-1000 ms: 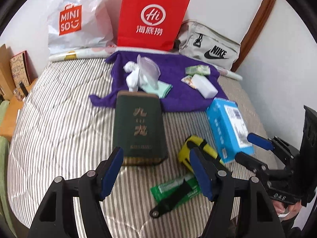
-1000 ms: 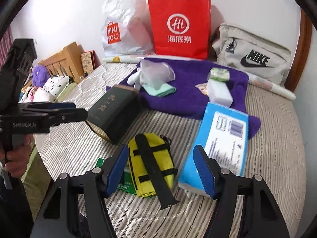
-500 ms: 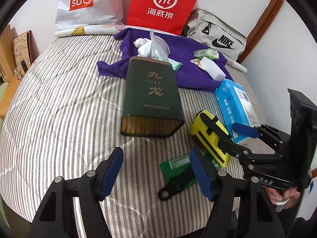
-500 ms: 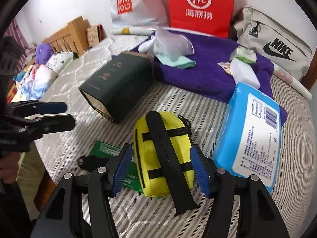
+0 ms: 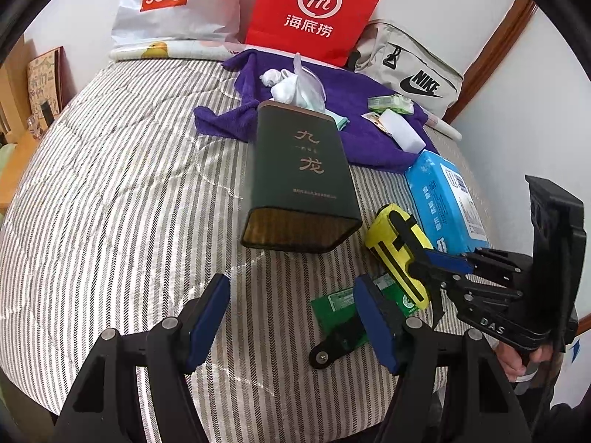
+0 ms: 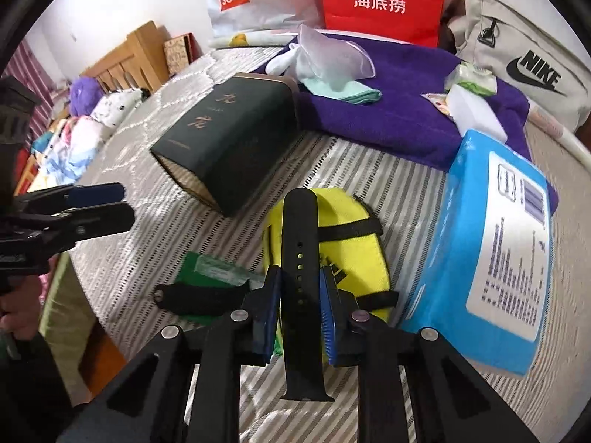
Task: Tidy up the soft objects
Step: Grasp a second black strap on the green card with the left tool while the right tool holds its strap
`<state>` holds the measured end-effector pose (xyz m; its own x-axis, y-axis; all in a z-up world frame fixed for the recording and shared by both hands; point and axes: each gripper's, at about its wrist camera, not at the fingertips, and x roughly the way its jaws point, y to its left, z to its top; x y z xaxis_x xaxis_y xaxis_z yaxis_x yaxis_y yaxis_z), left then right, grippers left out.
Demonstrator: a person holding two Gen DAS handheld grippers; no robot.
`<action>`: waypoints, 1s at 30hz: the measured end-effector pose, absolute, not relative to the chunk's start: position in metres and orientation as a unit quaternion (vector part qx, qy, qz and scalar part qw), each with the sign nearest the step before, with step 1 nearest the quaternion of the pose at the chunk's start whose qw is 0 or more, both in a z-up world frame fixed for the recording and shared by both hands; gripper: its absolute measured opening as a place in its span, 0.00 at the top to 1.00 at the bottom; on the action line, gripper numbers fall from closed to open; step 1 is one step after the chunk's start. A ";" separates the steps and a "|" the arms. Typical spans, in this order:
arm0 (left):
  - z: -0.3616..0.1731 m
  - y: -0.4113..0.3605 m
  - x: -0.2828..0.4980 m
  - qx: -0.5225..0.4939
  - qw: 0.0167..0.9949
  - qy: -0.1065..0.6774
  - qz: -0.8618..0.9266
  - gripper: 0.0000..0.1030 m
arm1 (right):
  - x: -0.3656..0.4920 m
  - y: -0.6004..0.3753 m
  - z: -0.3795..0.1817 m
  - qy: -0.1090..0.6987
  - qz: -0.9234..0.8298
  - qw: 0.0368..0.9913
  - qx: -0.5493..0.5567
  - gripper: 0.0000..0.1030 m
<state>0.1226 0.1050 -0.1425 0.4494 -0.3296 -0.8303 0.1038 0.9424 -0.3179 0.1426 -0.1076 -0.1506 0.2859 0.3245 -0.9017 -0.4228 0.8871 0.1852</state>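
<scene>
A black watch strap (image 6: pixel 300 243) lies across a yellow pouch (image 6: pixel 351 243) on the striped bed. My right gripper (image 6: pixel 300 308) is shut on the strap's near half; it also shows in the left wrist view (image 5: pixel 428 269) at the yellow pouch (image 5: pixel 391 236). My left gripper (image 5: pixel 291 317) is open and empty above the bed, in front of a dark green box (image 5: pixel 301 177) lying on its side. A second black strap piece (image 5: pixel 341 339) lies on a green packet (image 5: pixel 343 301). A blue tissue pack (image 6: pixel 498 243) lies right of the pouch.
A purple towel (image 6: pixel 399 88) at the back holds a white block (image 6: pixel 476 114), a small green pack (image 6: pixel 472 79), a mint cloth and a clear bag (image 6: pixel 332 55). Red (image 5: pixel 314 11) and white (image 5: pixel 170 0) shopping bags and a Nike bag (image 5: pixel 413 74) stand against the wall.
My right gripper moved forward over the yellow pouch and shut on the black strap. My left gripper drew back a little and stayed open.
</scene>
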 end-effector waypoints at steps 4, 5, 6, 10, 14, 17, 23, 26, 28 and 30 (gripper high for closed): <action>-0.142 0.104 0.123 -0.111 0.844 0.507 -0.134 0.35 | 0.141 -0.108 -0.156 0.555 0.231 0.798 -0.040 0.80; -0.143 0.101 0.122 -0.108 0.844 0.507 -0.137 0.35 | 0.141 -0.109 -0.157 0.554 0.232 0.799 -0.039 0.80; -0.143 0.099 0.121 -0.104 0.843 0.509 -0.139 0.35 | 0.141 -0.110 -0.158 0.554 0.230 0.799 -0.034 0.80; -0.148 0.087 0.116 -0.077 0.841 0.514 -0.149 0.35 | 0.133 -0.117 -0.144 0.535 0.234 0.812 -0.021 0.80; -0.155 0.074 0.113 -0.066 0.839 0.516 -0.164 0.35 | 0.122 -0.127 -0.128 0.515 0.225 0.827 -0.022 0.80; -0.164 0.057 0.109 -0.029 0.836 0.514 -0.188 0.35 | 0.112 -0.140 -0.121 0.505 0.217 0.835 -0.016 0.80; -0.171 0.026 0.102 0.073 0.839 0.499 -0.203 0.35 | 0.082 -0.166 -0.116 0.497 0.188 0.847 -0.007 0.80; -0.176 0.015 0.103 0.101 0.840 0.493 -0.203 0.35 | 0.072 -0.174 -0.119 0.498 0.178 0.848 -0.003 0.80; -0.182 0.010 0.106 0.111 0.838 0.495 -0.200 0.35 | 0.068 -0.179 -0.122 0.501 0.174 0.848 0.001 0.80; -0.186 0.009 0.107 0.110 0.839 0.494 -0.199 0.34 | 0.064 -0.182 -0.126 0.505 0.170 0.846 0.003 0.80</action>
<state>0.1070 0.0086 -0.1859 0.4331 -0.2250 -0.8728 0.4424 0.8967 -0.0117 0.0642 -0.1823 -0.1258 0.4315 0.2909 -0.8539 -0.2846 0.9421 0.1772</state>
